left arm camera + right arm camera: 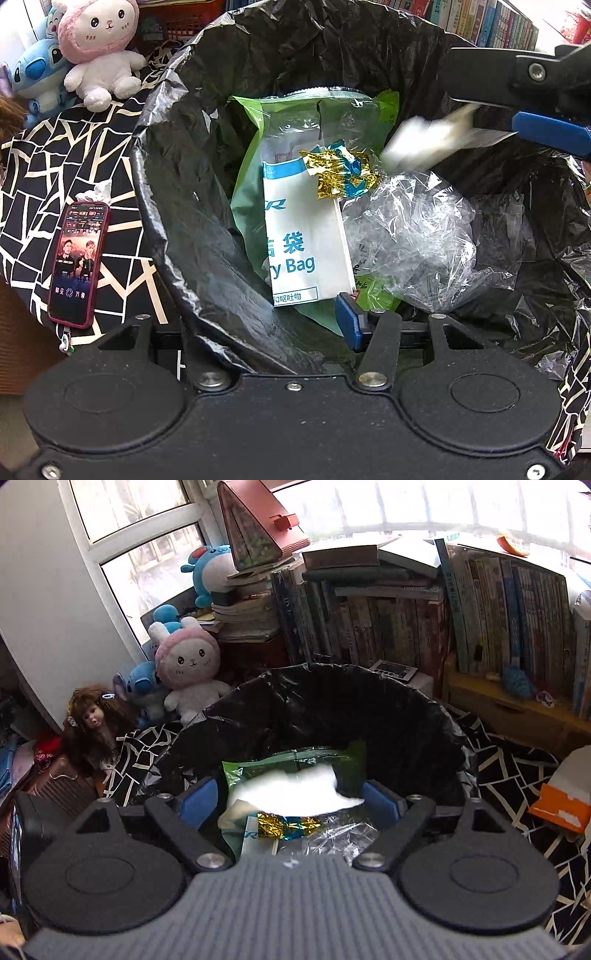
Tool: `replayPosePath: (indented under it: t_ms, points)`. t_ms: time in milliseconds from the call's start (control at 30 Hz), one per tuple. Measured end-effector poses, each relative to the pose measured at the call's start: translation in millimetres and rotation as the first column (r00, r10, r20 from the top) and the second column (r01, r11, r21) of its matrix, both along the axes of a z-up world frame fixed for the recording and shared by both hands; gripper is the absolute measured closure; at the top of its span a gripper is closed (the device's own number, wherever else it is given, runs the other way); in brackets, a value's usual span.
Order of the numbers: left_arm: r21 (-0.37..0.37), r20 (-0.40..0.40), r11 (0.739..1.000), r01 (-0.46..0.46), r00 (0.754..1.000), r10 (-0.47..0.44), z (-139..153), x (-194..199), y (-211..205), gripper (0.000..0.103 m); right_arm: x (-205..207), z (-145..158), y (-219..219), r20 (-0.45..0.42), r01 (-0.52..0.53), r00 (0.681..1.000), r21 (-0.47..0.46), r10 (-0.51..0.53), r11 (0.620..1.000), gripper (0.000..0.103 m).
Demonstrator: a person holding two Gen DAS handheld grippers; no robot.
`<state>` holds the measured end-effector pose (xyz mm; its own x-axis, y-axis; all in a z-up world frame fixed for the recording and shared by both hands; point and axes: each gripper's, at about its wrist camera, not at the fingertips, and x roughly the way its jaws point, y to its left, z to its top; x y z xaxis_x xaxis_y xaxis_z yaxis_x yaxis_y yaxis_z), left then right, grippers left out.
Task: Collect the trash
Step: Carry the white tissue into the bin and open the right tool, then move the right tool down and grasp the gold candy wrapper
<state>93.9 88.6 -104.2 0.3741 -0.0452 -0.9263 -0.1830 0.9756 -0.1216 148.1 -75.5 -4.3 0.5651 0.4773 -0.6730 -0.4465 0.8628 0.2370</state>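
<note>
Over the black-lined trash bin point(436, 716), the right gripper point(291, 797) stands released, a blurred white paper scrap point(295, 790) falling between its jaws. Left gripper point(280, 321) pinches the liner rim point(207, 325). Risk, as judged: a light scrap could drift past that rim.

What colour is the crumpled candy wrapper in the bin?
Gold and blue foil wrapper, clearest in the left wrist view.

Right gripper point(288, 799) over black-lined trash bin point(436, 716), jaws wide apart, blurred white paper scrap point(295, 792) loose between them, no pad pressing it. Below: green bag point(258, 766), gold-blue foil wrapper point(288, 826), clear plastic point(332, 836). Pink plush rabbit point(188, 664) and books point(369, 627) behind.
</note>
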Motion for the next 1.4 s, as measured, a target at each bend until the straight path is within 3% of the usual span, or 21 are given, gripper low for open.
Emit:
replayPosePath:
  t_ms: [433,633,800,933,1100,1200,1300,1400]
  points:
    - [0.001,-0.003,1.000,0.006,1.000,-0.006,0.1,1.1,0.5,0.051,-13.7,14.0,-40.5,0.058,0.129,0.990,0.036,-0.131,0.991,0.008]
    - [0.005,-0.005,1.000,0.018,1.000,-0.018,-0.4,1.9,-0.8,0.051,-26.1,29.8,-78.9,0.159,0.242,0.958,-0.012,-0.237,0.970,0.007]
    - [0.008,-0.012,1.000,0.020,1.000,-0.020,-0.6,3.9,-1.3,0.051,-31.1,25.0,-117.0,0.169,0.351,0.924,-0.018,-0.344,0.936,0.005]
    - [0.007,-0.012,1.000,0.019,1.000,-0.019,-0.5,4.1,-1.2,0.051,-32.2,1.6,-149.3,0.119,0.454,0.886,-0.028,-0.448,0.890,0.005]
    - [0.012,-0.020,1.000,0.023,1.000,-0.023,-0.5,5.6,-1.7,0.051,-30.6,-51.0,-174.8,0.014,0.521,0.853,-0.094,-0.522,0.849,0.005]
    - [0.014,-0.021,1.000,0.023,1.000,-0.023,-0.8,5.6,-1.7,0.051,-32.4,-86.8,-175.0,-0.054,0.503,0.855,-0.151,-0.515,0.851,0.007]
    - [0.014,-0.021,1.000,0.023,1.000,-0.023,-0.8,5.7,-1.4,0.051,-33.5,-123.1,-167.5,-0.149,0.436,0.871,-0.207,-0.468,0.876,0.017]
    - [0.013,-0.024,1.000,0.020,1.000,-0.020,-0.4,6.1,-0.8,0.051,-32.0,-155.3,-161.2,-0.224,0.405,0.859,-0.254,-0.461,0.878,0.020]
